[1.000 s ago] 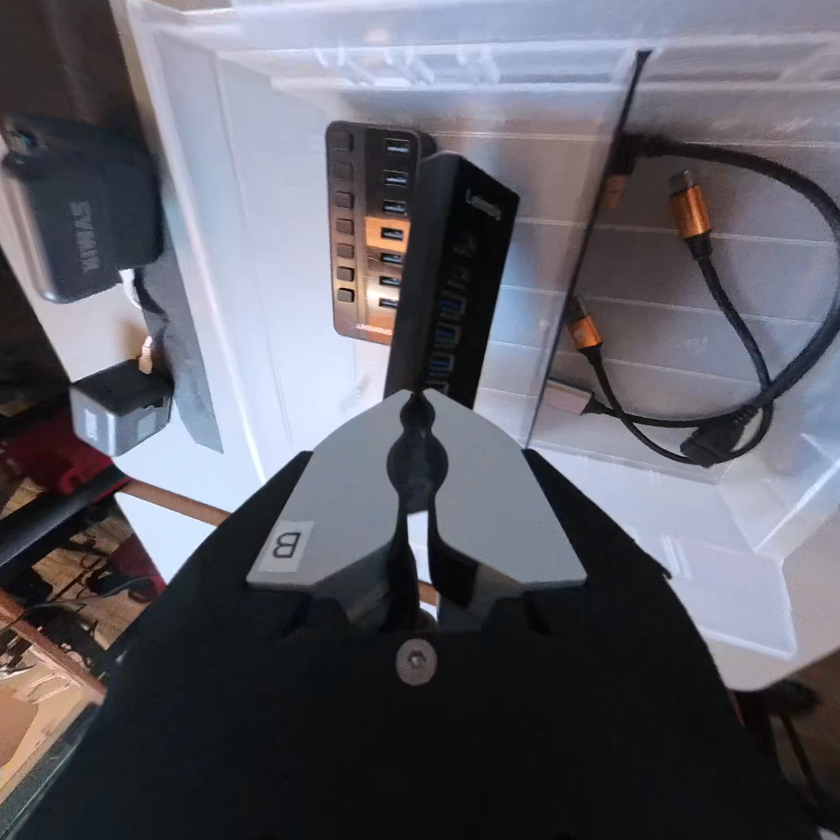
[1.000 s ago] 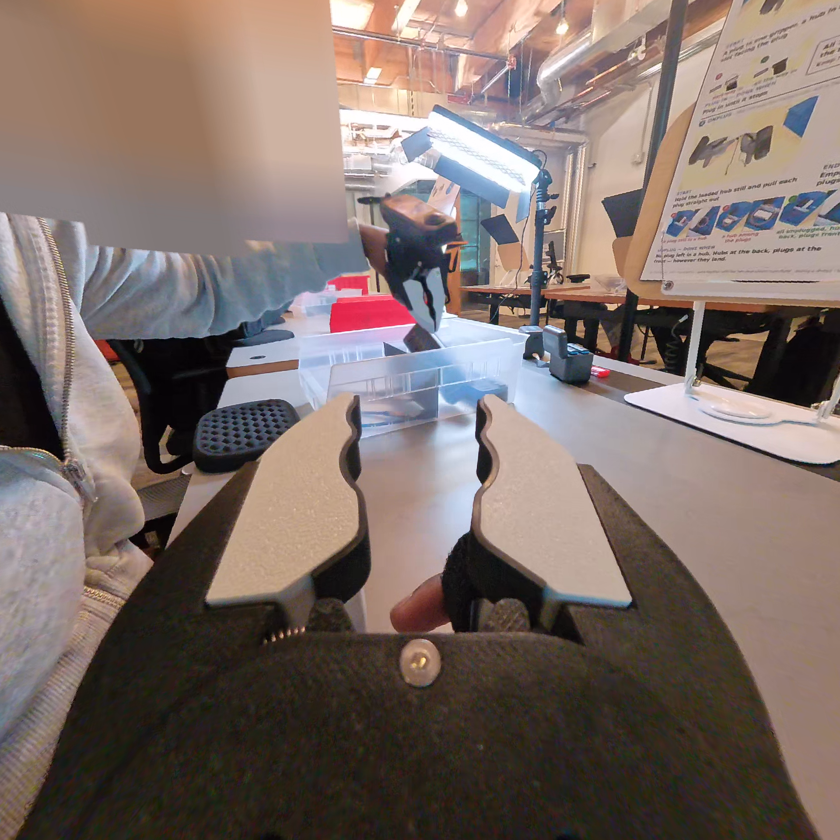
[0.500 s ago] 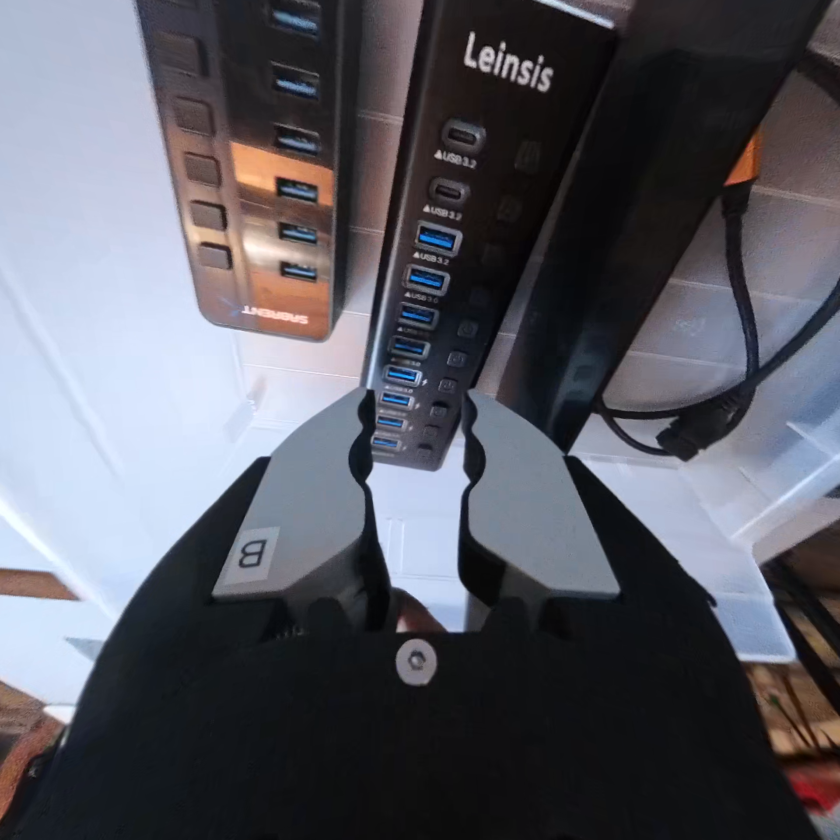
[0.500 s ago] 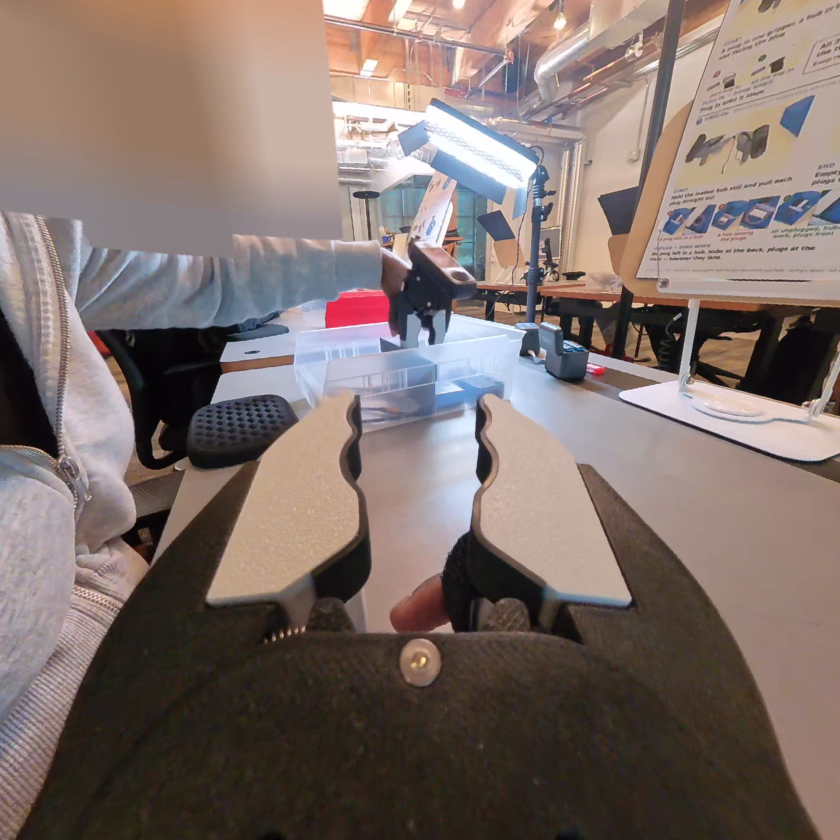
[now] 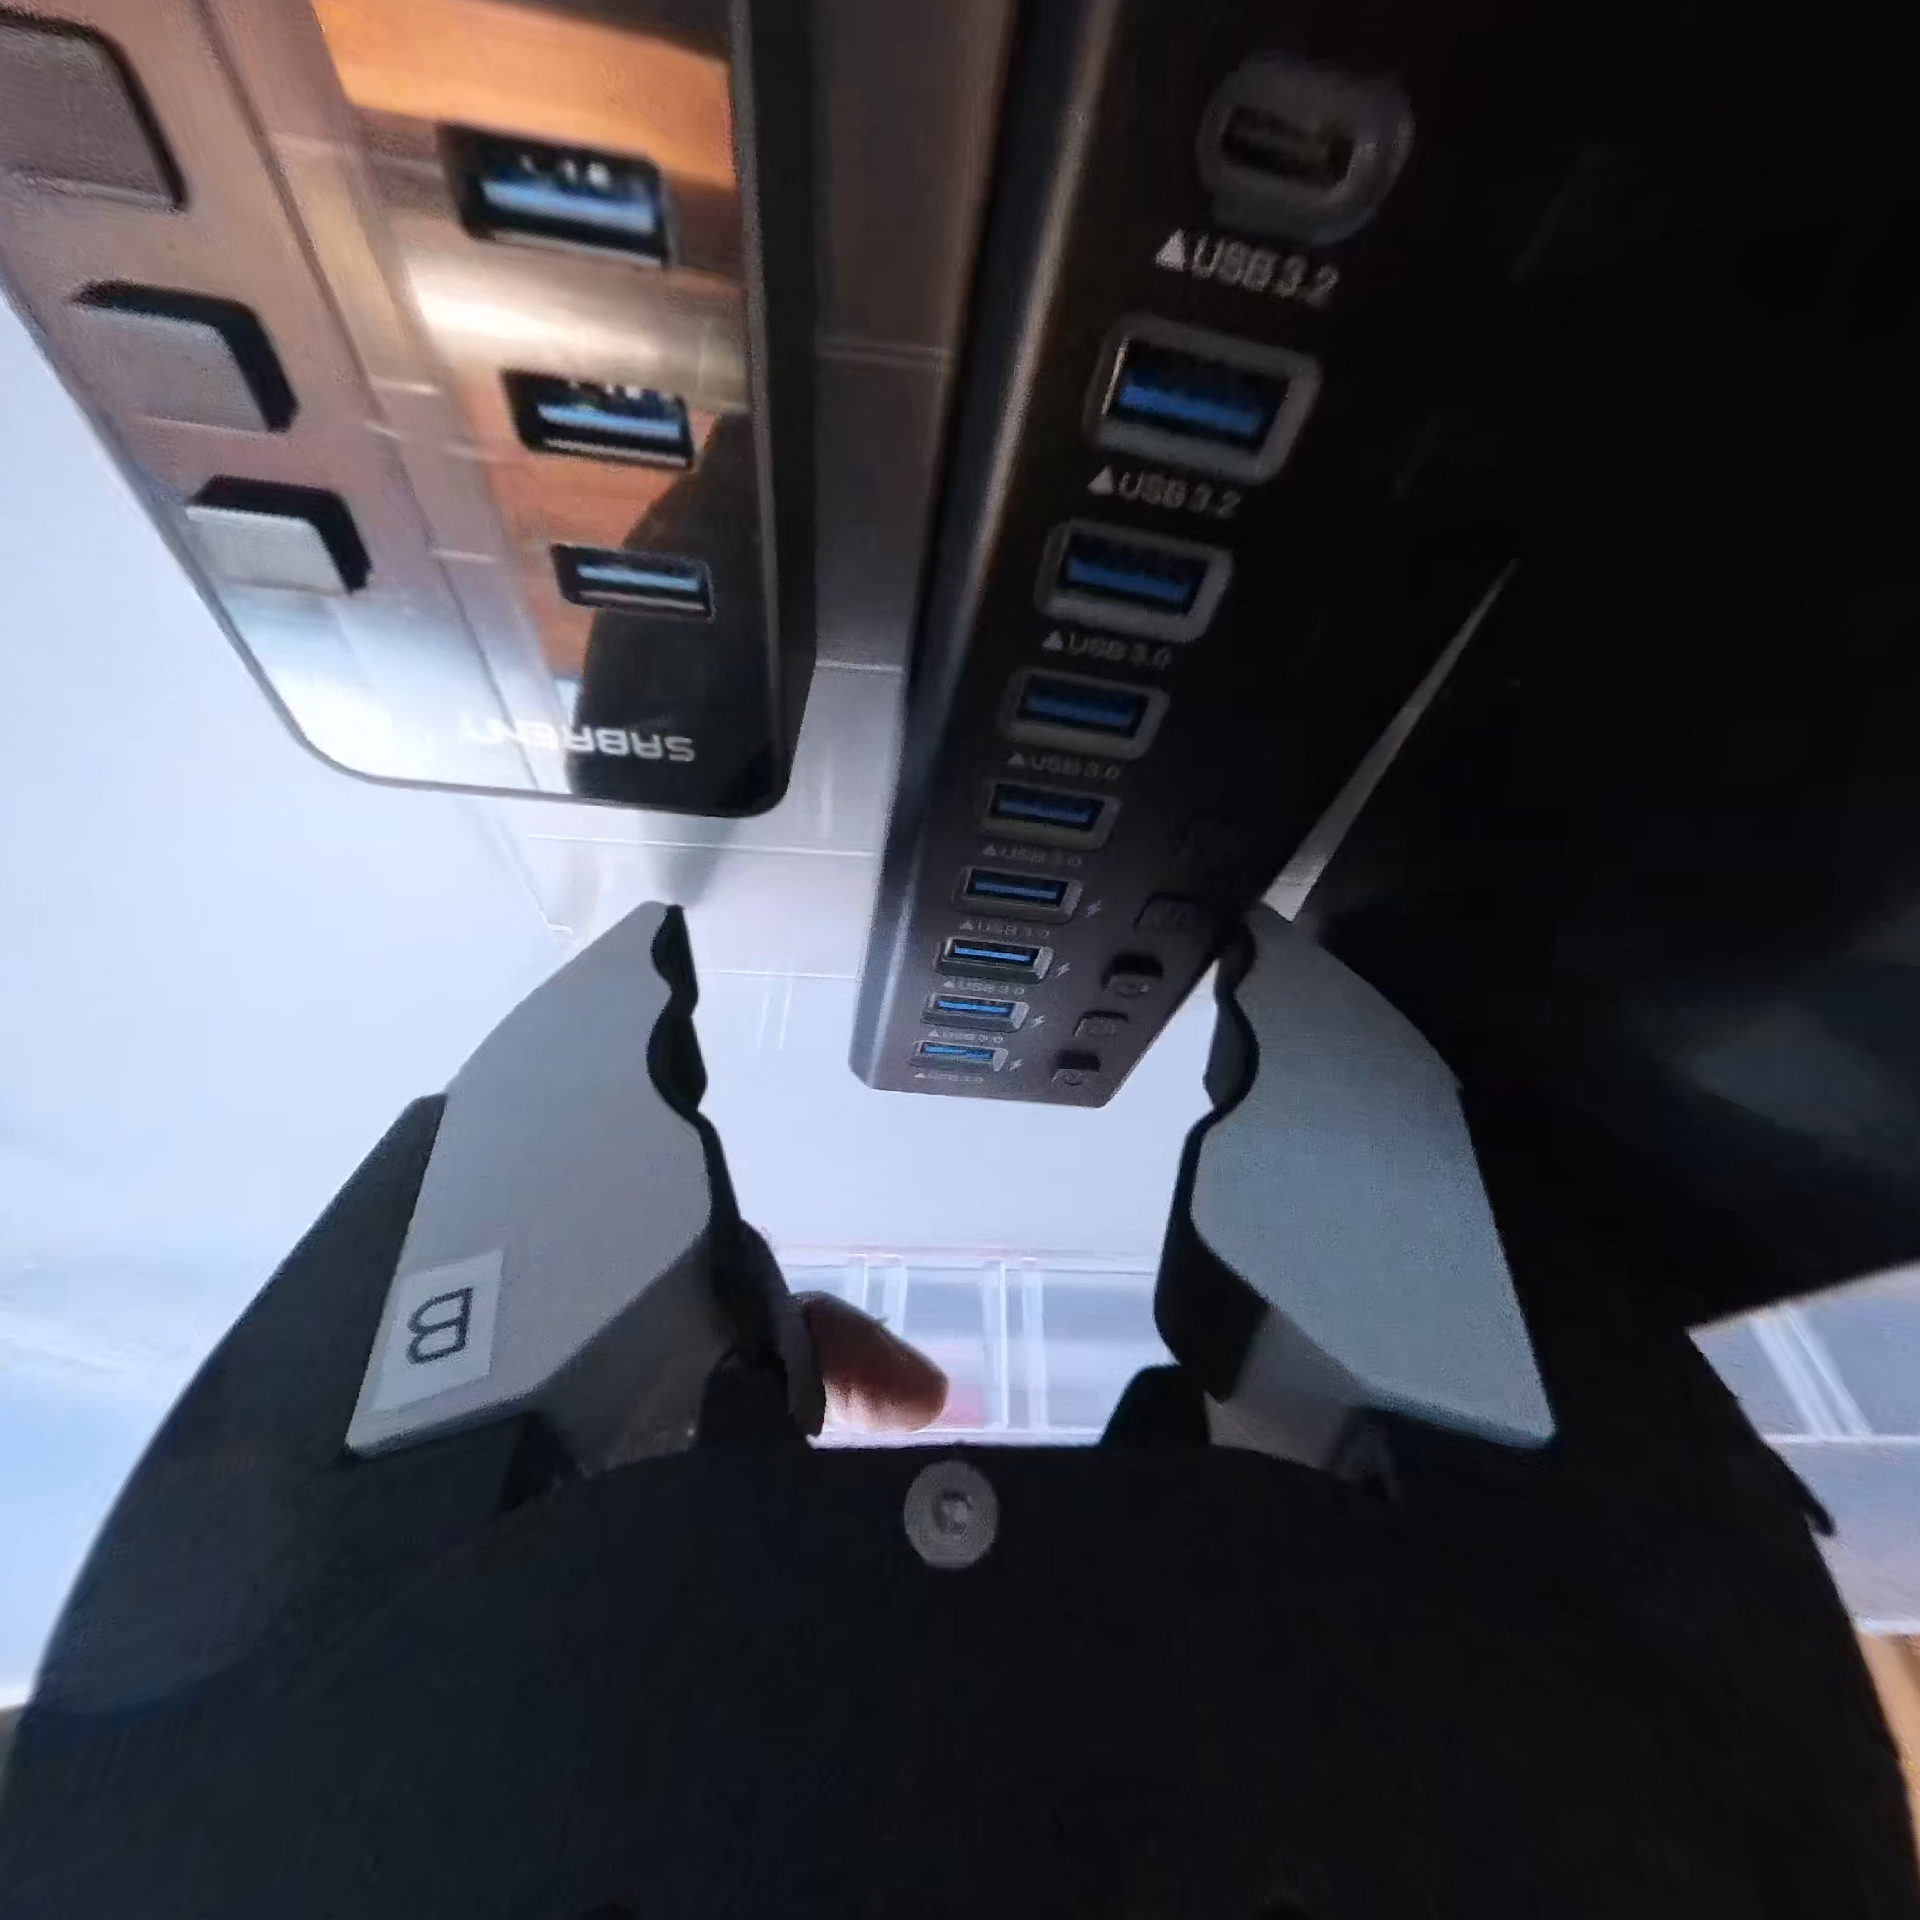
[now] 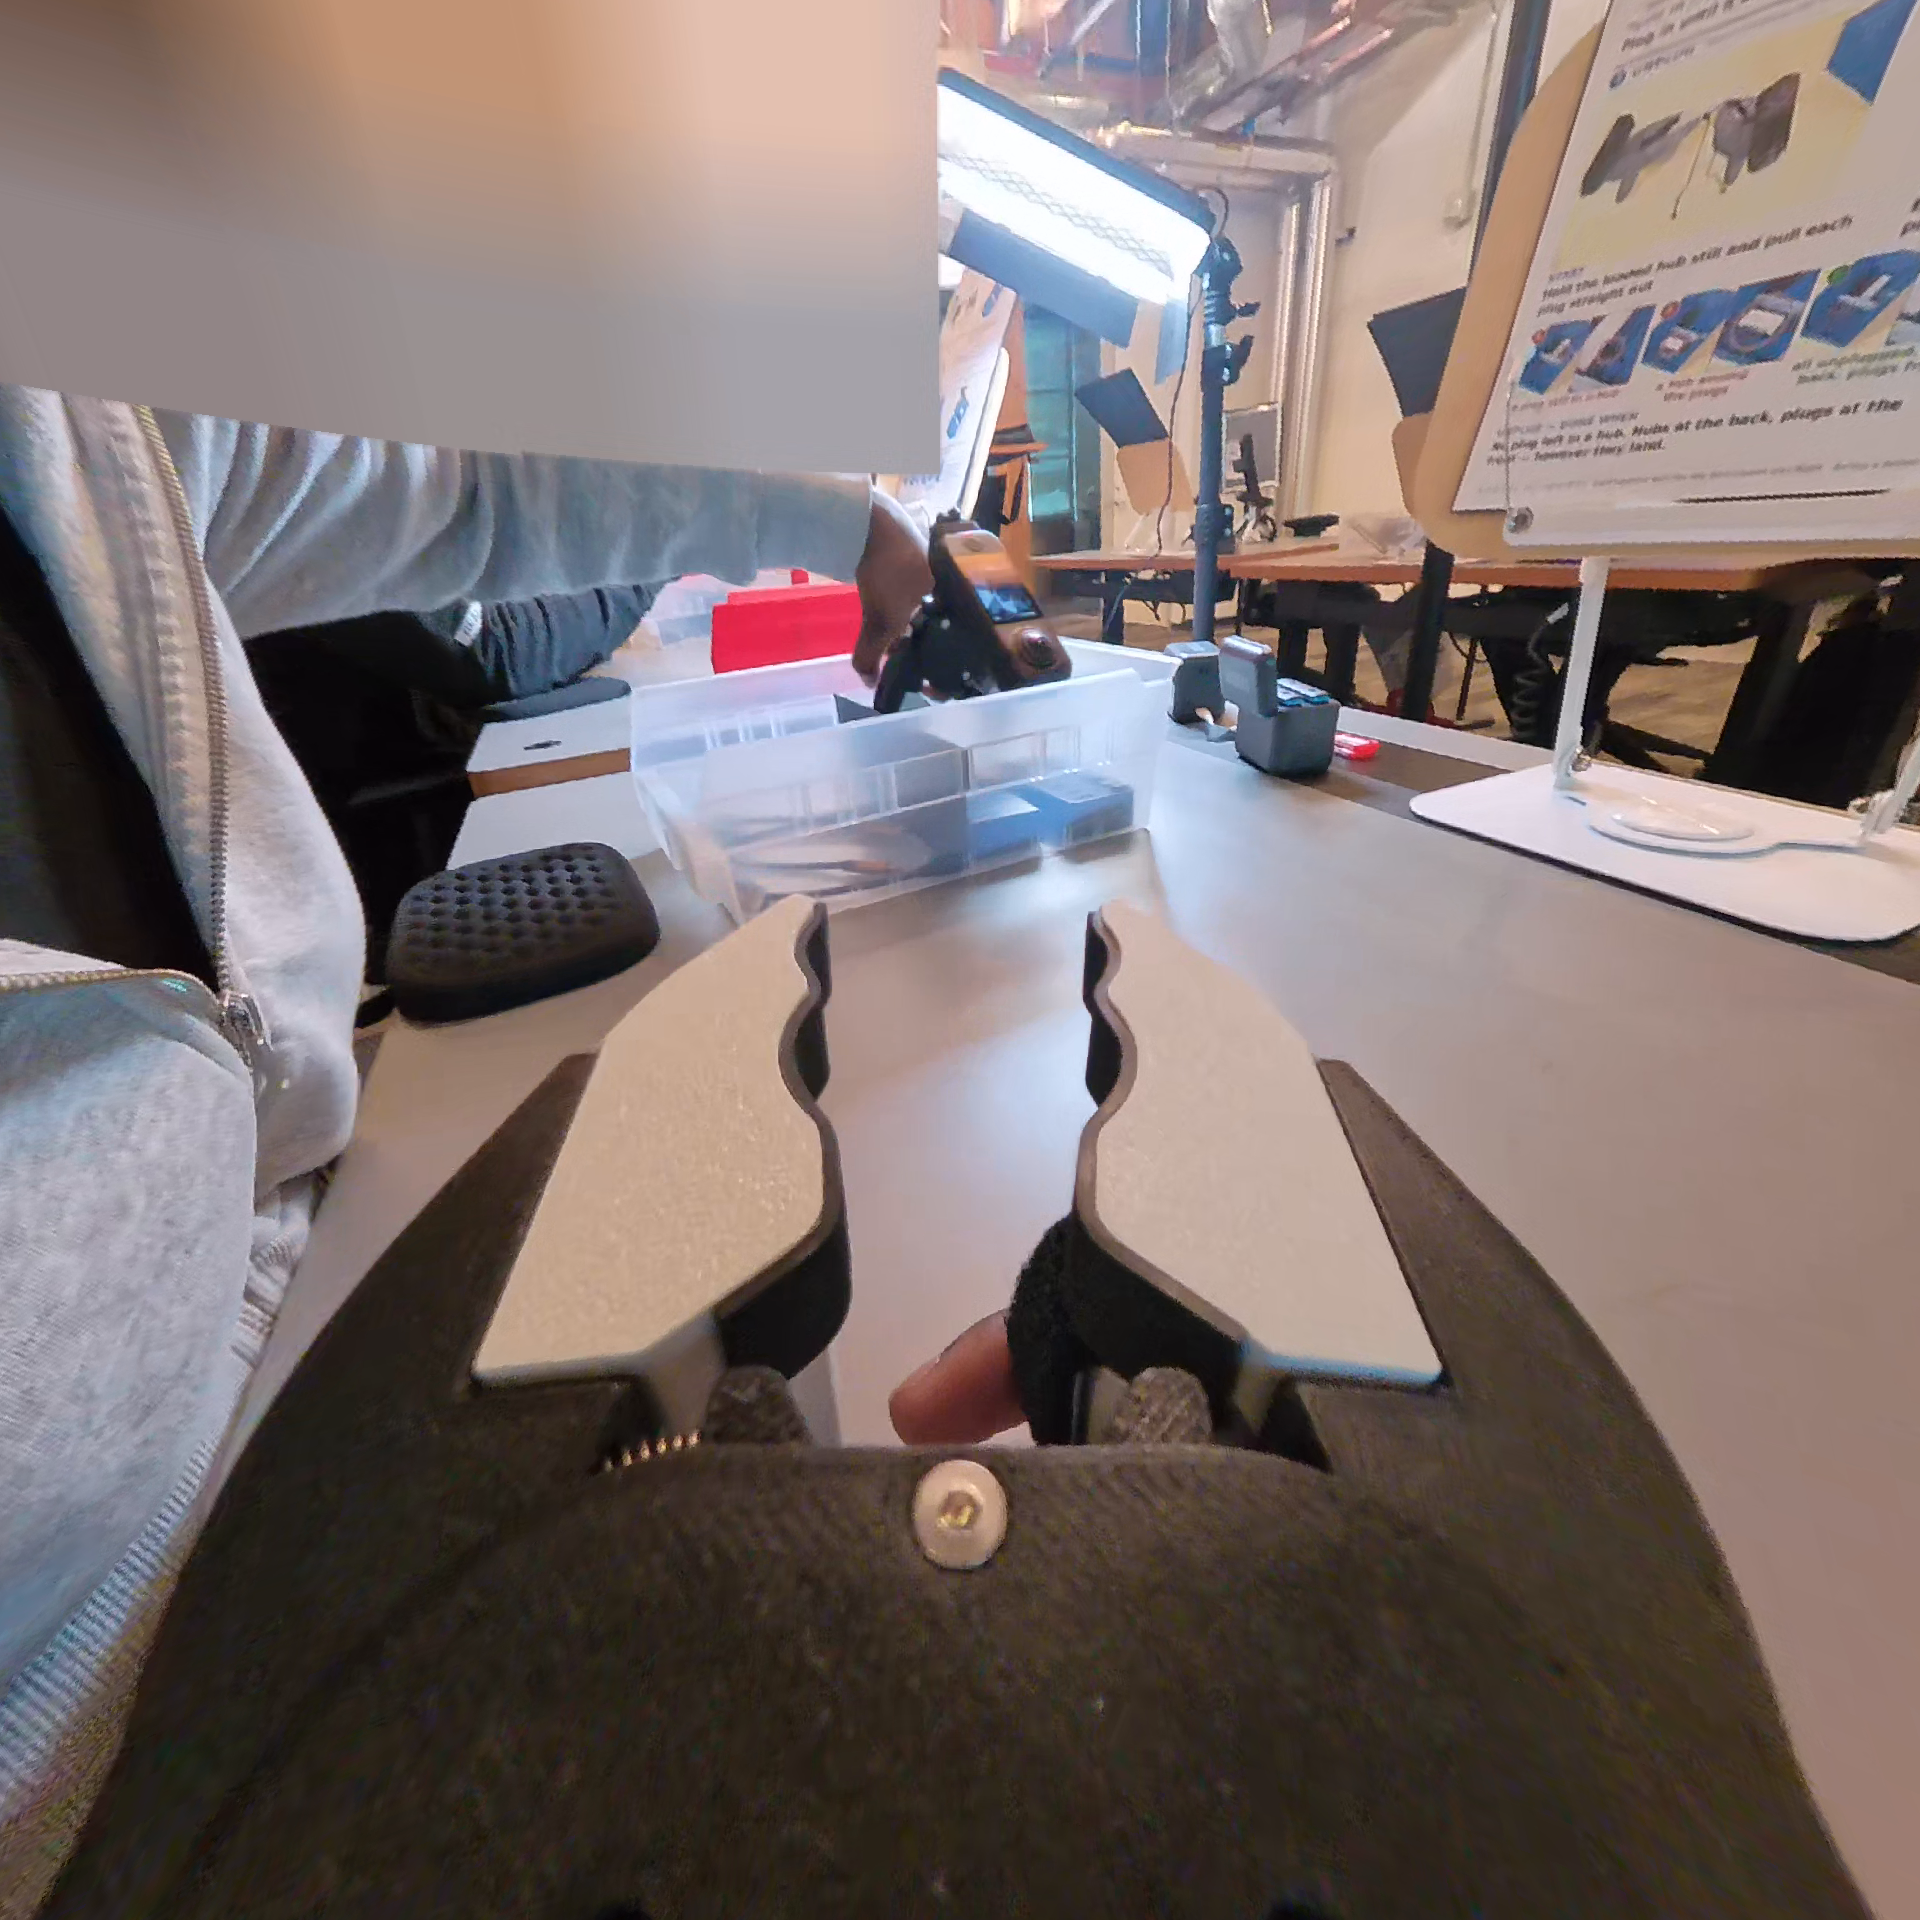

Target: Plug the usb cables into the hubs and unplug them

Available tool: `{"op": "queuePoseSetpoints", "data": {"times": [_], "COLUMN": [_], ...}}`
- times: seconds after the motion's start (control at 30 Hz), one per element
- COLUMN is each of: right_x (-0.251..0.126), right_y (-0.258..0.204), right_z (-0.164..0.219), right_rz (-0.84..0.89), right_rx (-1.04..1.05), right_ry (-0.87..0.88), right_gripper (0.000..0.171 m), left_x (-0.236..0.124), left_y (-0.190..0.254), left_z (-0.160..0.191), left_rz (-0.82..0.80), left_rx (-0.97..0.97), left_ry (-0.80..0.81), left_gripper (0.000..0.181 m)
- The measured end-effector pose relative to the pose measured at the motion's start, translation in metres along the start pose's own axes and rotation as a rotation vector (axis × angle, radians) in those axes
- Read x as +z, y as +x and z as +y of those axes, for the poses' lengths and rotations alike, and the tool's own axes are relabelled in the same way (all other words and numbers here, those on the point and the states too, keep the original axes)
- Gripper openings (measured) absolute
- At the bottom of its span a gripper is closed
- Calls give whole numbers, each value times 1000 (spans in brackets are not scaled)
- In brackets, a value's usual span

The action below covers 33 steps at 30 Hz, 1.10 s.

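In the left wrist view my left gripper [image 5: 951, 935] is open wide, low inside the clear bin. The near end of a long black hub [image 5: 1101, 644] with a row of blue ports lies between its fingertips, and neither finger visibly touches it. A glossy second hub [image 5: 582, 499] with buttons lies to the left. The cables are hidden. My right gripper [image 6: 956, 925] is open and empty just above the grey table [image 6: 1455, 1091]. From there the left gripper [image 6: 956, 644] shows far off, reaching into the bin [image 6: 894, 769].
A black divider [image 5: 1558, 468] stands right of the long hub. On the table are a black perforated pad [image 6: 520, 925], small grey devices [image 6: 1268, 717] and a white stand base [image 6: 1714, 852] that carries an instruction board. A person in a grey hoodie [image 6: 156, 935] is at the left. Left tips to right tips: about 50 cm.
My left gripper was shut on the black hub and has let it go. It has opened wide and dropped close to the hub's near end. The right gripper has barely moved.
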State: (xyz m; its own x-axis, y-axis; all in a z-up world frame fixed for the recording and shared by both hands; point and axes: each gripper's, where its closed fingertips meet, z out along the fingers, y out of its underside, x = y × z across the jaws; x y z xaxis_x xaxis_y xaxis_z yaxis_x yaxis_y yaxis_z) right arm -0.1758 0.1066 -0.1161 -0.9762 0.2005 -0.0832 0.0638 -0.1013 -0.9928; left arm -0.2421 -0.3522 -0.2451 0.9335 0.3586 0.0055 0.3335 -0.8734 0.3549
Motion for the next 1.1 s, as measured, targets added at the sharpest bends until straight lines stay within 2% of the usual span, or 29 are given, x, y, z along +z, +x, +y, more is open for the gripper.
{"op": "queuePoseSetpoints", "data": {"times": [0.1, 0.3, 0.33, 0.4, 0.57, 0.9, 1.1], "right_x": [2, 1, 1, 2, 1, 0, -2], "right_y": [3, 8, 8, 9, 7, 1, -3], "right_z": [6, 13, 13, 14, 14, 4, -3], "right_rz": [15, 55, 59, 65, 74, 66, 59], "right_rx": [-8, -46, -53, -69, -96, -115, -123], "right_ry": [-32, -77, -82, -93, -98, -56, -21], "right_gripper": [48, 48, 48, 48, 47, 47, 46], "left_x": [4, 2, 0, -2, -19, -112, -152], "left_y": [-5, -6, -9, -8, 0, 22, 42], "left_z": [10, 14, 14, 14, 11, 18, 26], "left_rz": [-51, -83, -136, -161, -148, -378, -512], "left_rx": [99, 159, 189, 196, 92, -43, -53], "left_ry": [-138, -233, -249, -246, -81, 238, 263], "left_gripper": [103, 75, 61, 61, 61, 60, 60]}}
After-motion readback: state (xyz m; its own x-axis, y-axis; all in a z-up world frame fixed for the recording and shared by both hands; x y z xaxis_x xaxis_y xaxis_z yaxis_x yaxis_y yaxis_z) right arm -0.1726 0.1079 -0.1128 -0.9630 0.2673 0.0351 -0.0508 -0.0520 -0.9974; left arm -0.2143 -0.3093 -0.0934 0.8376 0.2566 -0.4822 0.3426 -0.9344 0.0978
